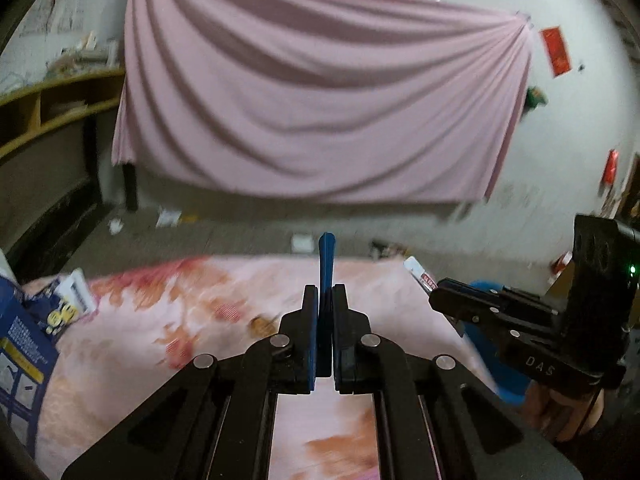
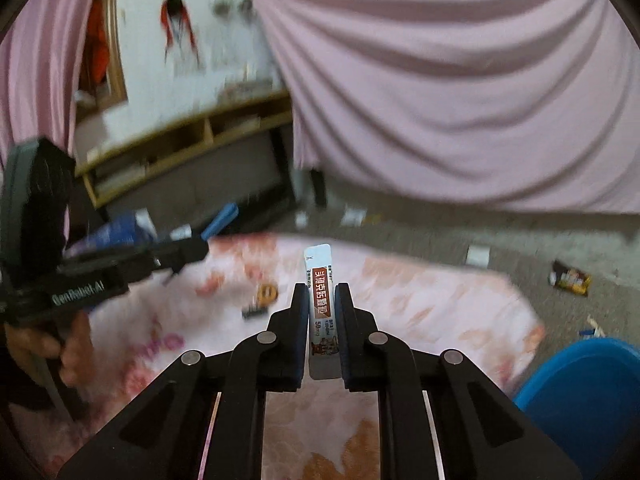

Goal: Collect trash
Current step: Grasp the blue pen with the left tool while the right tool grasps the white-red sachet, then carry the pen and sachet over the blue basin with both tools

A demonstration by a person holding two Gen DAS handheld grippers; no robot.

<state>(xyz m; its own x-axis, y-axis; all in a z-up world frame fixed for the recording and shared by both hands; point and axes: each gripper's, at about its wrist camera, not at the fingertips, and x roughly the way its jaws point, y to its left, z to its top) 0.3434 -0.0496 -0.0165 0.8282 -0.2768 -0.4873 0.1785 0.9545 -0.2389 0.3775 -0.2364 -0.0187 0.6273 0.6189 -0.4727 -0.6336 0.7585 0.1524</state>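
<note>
Left claw (image 1: pixel 324 300) clenched on blue strip (image 1: pixel 326 256), right claw (image 2: pixel 322 300) on sachet (image 2: pixel 320 280), beside blue bin (image 2: pixel 580 392).

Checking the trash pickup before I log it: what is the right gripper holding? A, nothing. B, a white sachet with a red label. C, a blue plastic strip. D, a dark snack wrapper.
B: the right gripper is shut on the white sachet, which stands upright between its fingers.

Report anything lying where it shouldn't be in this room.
Litter is scattered over the floor: a dark snack wrapper and white paper scraps beyond the bed. A small orange wrapper lies on the bedspread. Much is blurred.
</note>
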